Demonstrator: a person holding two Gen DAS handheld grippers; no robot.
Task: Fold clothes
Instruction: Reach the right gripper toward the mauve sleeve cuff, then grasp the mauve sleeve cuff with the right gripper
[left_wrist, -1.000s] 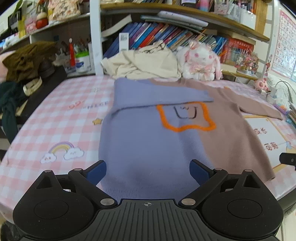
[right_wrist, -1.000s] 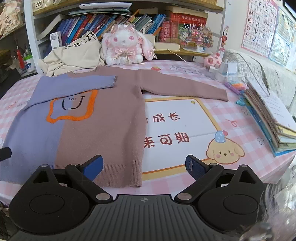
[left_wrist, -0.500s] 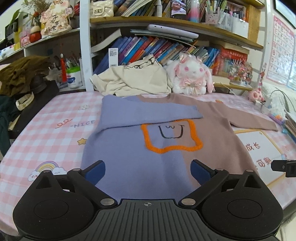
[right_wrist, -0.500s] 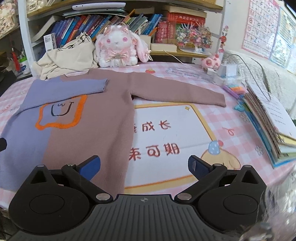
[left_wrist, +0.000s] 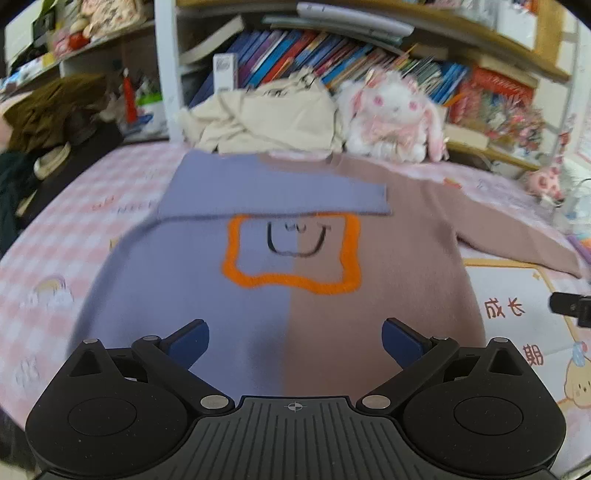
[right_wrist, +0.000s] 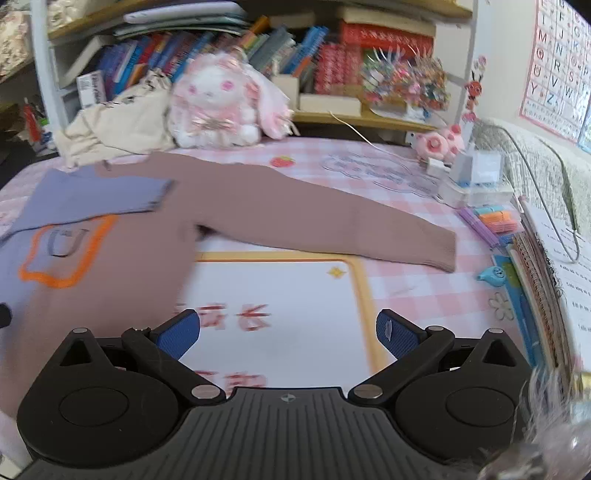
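The sweater (left_wrist: 280, 266) lies flat on the tabletop (left_wrist: 55, 258), blue sleeve folded across its chest, directly ahead of the left gripper (left_wrist: 295, 341); its brown sleeve (right_wrist: 332, 218) stretches beyond the right gripper (right_wrist: 288, 334). Both spread wide, grasping nothing

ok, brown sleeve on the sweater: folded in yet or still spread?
Still spread. The brown sleeve lies straight out across the table, cuff away from the body; only the blue sleeve is folded across the chest.

Lilac-and-mauve sweater (left_wrist: 295, 295) flat on table, lilac sleeve folded across.
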